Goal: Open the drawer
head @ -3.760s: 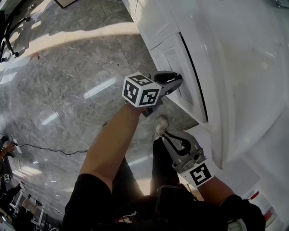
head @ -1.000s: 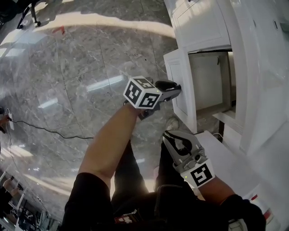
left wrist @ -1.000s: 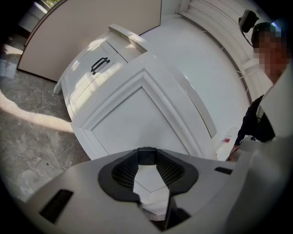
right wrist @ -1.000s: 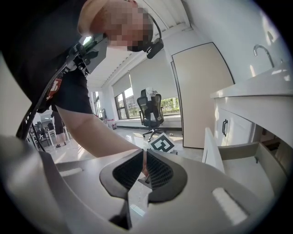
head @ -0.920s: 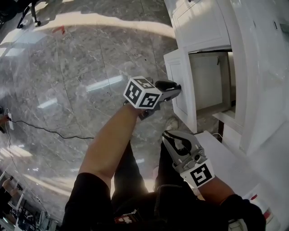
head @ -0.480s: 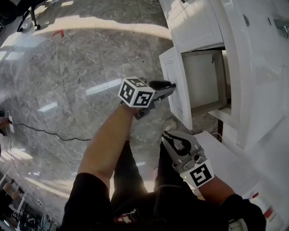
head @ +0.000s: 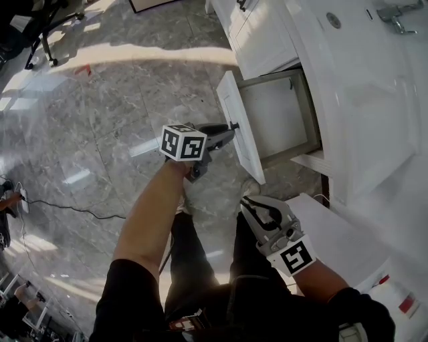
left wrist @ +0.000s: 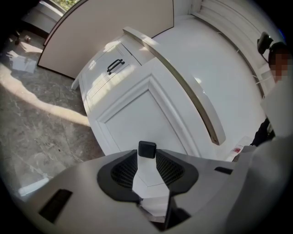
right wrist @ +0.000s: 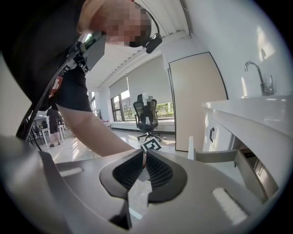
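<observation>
The white drawer front (head: 242, 133) stands pulled out from the white vanity cabinet, and the drawer's pale inside (head: 277, 120) shows behind it. My left gripper (head: 229, 127) is level with the front and shut on its small black knob (head: 235, 125). In the left gripper view the knob (left wrist: 147, 149) sits pinched between the pads at the left gripper (left wrist: 147, 154), with the panel (left wrist: 142, 123) right behind. My right gripper (head: 256, 208) hangs lower, near the person's legs, away from the drawer. Its jaws are shut on nothing in the right gripper view (right wrist: 144, 156).
The white countertop (head: 348, 80) with a tap (head: 394, 17) overhangs the drawer. A neighbouring cabinet front (left wrist: 107, 75) carries a black handle (left wrist: 115, 66). A low white surface (head: 334, 234) lies right of the right gripper. A cable (head: 67, 204) runs across the grey marble floor; an office chair (right wrist: 146, 114) stands far off.
The drawer, closed in the earliest frame, has come out of the cabinet and moved farther out over the last second. My left gripper went left with the knob. The right gripper barely shifted.
</observation>
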`<state>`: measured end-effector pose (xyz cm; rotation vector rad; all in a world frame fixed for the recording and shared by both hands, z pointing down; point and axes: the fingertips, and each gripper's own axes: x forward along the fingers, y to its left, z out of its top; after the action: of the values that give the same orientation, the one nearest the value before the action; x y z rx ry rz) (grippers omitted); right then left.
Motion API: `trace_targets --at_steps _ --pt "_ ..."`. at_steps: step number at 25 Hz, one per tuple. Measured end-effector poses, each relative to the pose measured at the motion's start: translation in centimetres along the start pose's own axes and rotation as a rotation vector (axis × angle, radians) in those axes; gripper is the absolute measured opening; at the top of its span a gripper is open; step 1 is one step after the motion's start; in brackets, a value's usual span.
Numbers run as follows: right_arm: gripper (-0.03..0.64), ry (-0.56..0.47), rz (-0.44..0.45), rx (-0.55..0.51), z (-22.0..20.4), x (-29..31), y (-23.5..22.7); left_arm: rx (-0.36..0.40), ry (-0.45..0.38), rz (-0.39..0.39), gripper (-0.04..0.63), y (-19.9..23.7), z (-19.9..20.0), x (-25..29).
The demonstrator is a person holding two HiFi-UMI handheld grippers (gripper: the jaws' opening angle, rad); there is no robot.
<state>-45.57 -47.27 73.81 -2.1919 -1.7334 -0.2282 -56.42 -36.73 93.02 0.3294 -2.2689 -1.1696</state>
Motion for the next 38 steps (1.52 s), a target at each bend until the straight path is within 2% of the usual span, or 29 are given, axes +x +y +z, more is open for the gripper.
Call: trace_targets --at_steps 4,9,14,19,28,32,38 --pt "-0.001 -0.012 -0.042 0.036 1.9 -2.0 -0.9 -0.033 0.005 0.061 0.123 -0.1 -1.0 -3.2" --pt "-0.002 -0.049 -0.091 0.039 6.0 -4.5 -2.3 -0.050 0.010 0.101 0.123 -3.0 -3.0 -8.6" --pt "-0.002 -0.056 -0.096 0.055 9.3 -7.2 -2.0 -0.075 -0.071 0.155 0.123 -7.5 -3.7 -13.8" --pt "-0.002 -0.068 -0.122 0.048 13.4 -9.1 -1.7 -0.065 -0.143 0.148 0.123 -13.2 -1.8 -18.0" --pt "-0.002 -0.049 -0.160 -0.008 20.9 -12.7 -1.1 0.107 -0.299 0.118 0.123 -25.7 6.7 -26.2" --pt "-0.002 -0.043 -0.154 -0.007 23.8 -15.1 0.9 0.190 -0.373 0.109 0.123 -32.0 8.4 -29.5" --pt "-0.002 -0.091 -0.153 -0.017 30.0 -17.1 0.1 0.337 -0.485 0.091 0.123 -39.5 14.0 -33.0"
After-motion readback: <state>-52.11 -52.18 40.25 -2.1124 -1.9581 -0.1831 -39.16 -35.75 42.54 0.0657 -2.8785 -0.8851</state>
